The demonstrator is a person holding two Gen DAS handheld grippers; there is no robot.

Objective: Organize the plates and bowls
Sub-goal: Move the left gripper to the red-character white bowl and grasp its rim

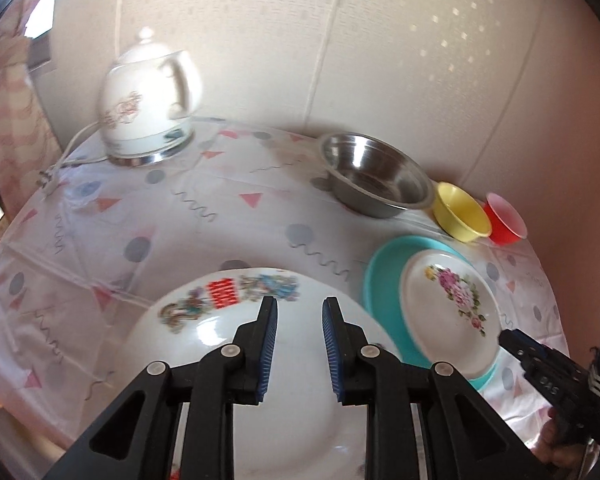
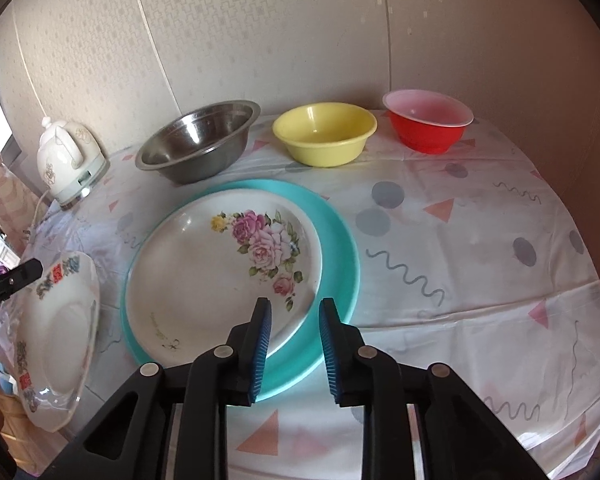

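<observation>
Plates first, by the look of it. The red-emblem plate [image 1: 204,320] is the odd one out and, I judge, is due to join the stack.

- Left hand-held gripper [image 1: 299,302]: jaws a little apart, nothing between the pads. It hangs directly over the red-emblem plate, pointing down at its middle, with the plate's far rim just beyond the fingertips.
- The red-emblem plate sits at the left edge of the bench [image 2: 480,260]. From the right wrist view it looks tipped, possibly overhanging that edge; the lens bends things badly there, so I cannot say for sure.
- Right hand-held gripper [image 2: 295,302]: also slightly open and empty, hovering above the near rim of the floral plate [image 2: 220,264].
- The floral plate lies inside the teal plate [image 2: 340,248], mid-bench.
- Steel bowl [image 2: 198,148], yellow bowl [image 2: 324,132] and red bowl [image 2: 428,128] stand in a row along the far edge, apart from one another.
- Kettle [image 1: 148,96] at the far left corner.

To do it well:
- Take the red-emblem plate by its rim, not its face, with the pads set square across the lip.
- Keep it level on the way over.
- Set it down centred on the floral plate; glazed plates slide easily.
- The right gripper should draw clear of the stack beforehand.
</observation>
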